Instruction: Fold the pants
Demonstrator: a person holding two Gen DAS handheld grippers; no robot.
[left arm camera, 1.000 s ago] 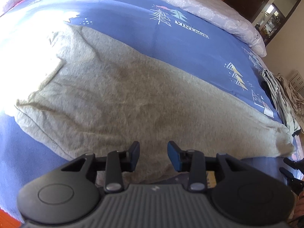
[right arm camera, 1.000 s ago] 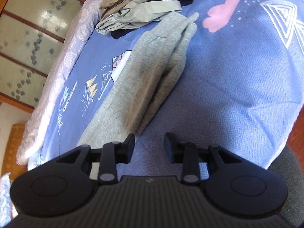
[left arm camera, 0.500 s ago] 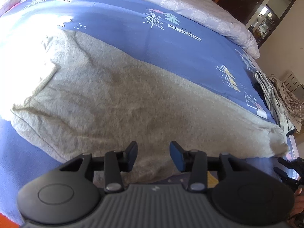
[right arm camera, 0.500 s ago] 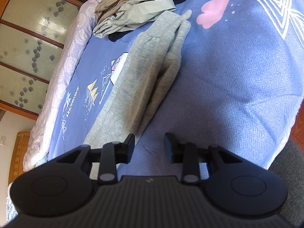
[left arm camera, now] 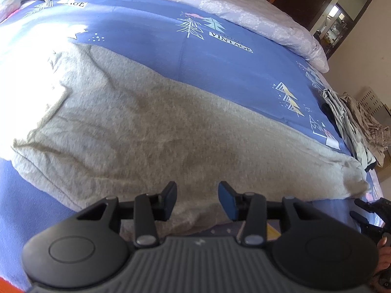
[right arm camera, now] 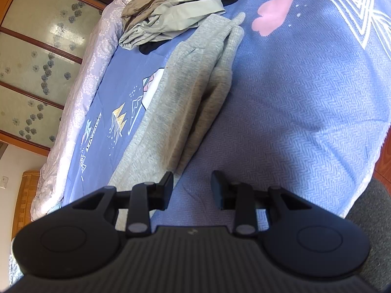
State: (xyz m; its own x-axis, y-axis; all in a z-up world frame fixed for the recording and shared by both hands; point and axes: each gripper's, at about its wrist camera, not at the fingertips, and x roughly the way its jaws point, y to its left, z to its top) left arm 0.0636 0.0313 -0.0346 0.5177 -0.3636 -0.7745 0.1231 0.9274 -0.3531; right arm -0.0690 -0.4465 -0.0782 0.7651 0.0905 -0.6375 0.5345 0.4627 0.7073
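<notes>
Grey knit pants [left arm camera: 151,127] lie flat on the blue printed bed sheet [left arm camera: 151,34], folded lengthwise, waist end at the left in bright sun, leg ends at the right. My left gripper [left arm camera: 197,196] is open and empty, hovering over the pants' near edge. In the right wrist view the pants' legs [right arm camera: 195,85] stretch away, one layered on the other. My right gripper [right arm camera: 191,186] is open and empty above the sheet, its left finger [right arm camera: 166,186] beside the pants' near edge.
A heap of other clothes [right arm camera: 168,14] lies at the bed's far corner, also in the left wrist view [left arm camera: 352,124]. A pale floral quilt [left arm camera: 244,12] runs along the far side. The right gripper [left arm camera: 371,213] shows at the lower right of the left wrist view.
Both grippers have shifted only slightly over the bed. The views drift a little. Both stay open, and the pants have not moved.
</notes>
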